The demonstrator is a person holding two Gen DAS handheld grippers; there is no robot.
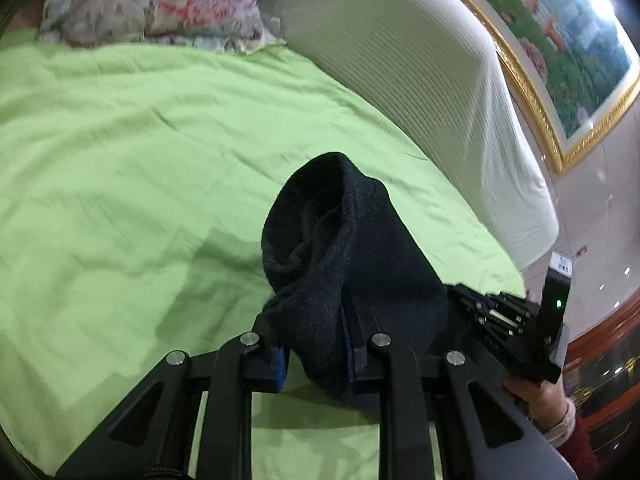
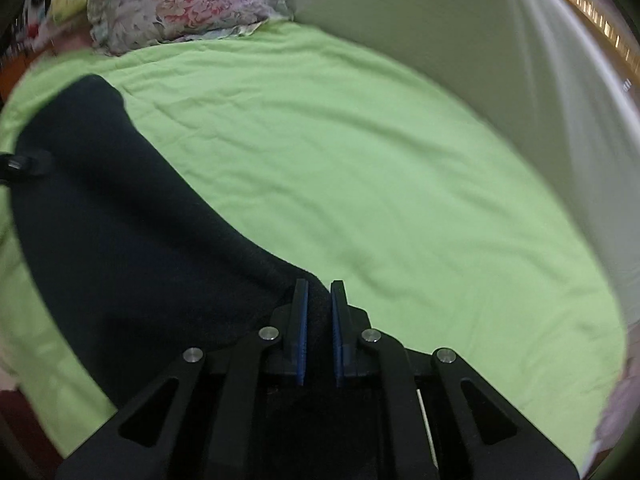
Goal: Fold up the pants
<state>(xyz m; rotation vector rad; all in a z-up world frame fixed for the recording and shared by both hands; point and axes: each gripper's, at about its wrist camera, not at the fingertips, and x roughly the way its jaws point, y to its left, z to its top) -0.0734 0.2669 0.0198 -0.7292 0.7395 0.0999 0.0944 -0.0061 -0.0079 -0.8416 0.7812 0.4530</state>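
A bunched fold of the black pants (image 1: 340, 248) is clamped between the narrowed fingers of the left gripper (image 1: 316, 344), the cloth heaped up just beyond its tips and held off the green bedsheet (image 1: 120, 140). To its right, the other tool is seen gripped in a hand (image 1: 532, 392). In the right wrist view, an edge of the pants (image 2: 120, 240) is pinched between the blue pads (image 2: 303, 336) of the right gripper (image 2: 320, 332), the rest spread away to its left. Farther off, a floral pillow (image 2: 180, 4) and a white headboard (image 1: 420, 80) are seen.
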